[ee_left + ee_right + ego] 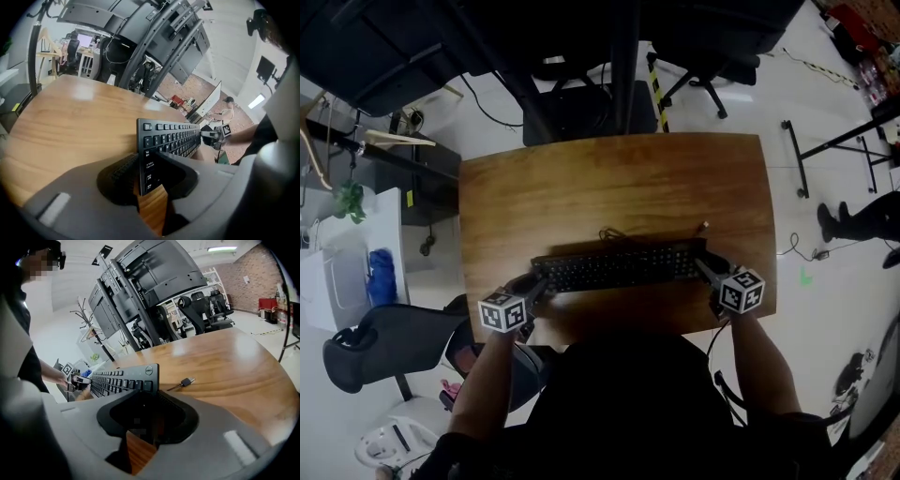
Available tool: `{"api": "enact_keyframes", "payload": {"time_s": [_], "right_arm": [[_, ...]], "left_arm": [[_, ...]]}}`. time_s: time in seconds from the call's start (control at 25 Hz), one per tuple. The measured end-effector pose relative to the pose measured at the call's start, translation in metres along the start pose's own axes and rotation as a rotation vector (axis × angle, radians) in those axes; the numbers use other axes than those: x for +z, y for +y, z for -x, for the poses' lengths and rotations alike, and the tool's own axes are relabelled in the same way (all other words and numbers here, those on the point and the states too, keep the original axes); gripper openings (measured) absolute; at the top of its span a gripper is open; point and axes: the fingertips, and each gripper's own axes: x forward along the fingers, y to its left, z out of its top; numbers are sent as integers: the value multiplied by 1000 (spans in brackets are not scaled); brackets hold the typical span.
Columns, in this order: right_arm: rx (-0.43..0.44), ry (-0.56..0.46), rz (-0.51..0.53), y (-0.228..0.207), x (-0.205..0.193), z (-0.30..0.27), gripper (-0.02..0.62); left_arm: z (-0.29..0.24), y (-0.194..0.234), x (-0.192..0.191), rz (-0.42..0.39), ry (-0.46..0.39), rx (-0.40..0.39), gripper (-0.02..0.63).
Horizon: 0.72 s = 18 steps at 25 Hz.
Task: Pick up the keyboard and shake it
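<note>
A black keyboard (619,267) hangs just above the near part of the wooden table (609,183), tipped with its keys facing the person, casting a shadow behind it. My left gripper (536,289) is shut on its left end, and in the left gripper view the jaws (147,161) pinch that end of the keyboard (171,138). My right gripper (706,270) is shut on the right end; the right gripper view shows the keyboard (124,378) held between the jaws (147,404). Its cable (609,232) lies loose on the table behind, ending in a USB plug (187,381).
A black office chair (375,342) stands at the near left beside a white cabinet (356,253). A large black equipment frame (619,56) and another chair (712,52) stand beyond the table's far edge. A person's legs (862,220) show at the right.
</note>
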Motion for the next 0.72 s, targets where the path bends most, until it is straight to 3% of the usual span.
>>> {"api": "enact_keyframes", "payload": {"time_s": [0.44, 0.56, 0.72], "right_arm": [[-54, 94, -4, -12, -12, -18, 130], [-91, 105, 7, -14, -15, -20, 151], [-102, 76, 42, -14, -13, -9, 120]], "left_arm": [[-18, 17, 4, 29, 53, 21, 110], [-18, 24, 2, 7, 58, 58, 131], [-5, 39, 5, 5, 13, 136, 126]]}}
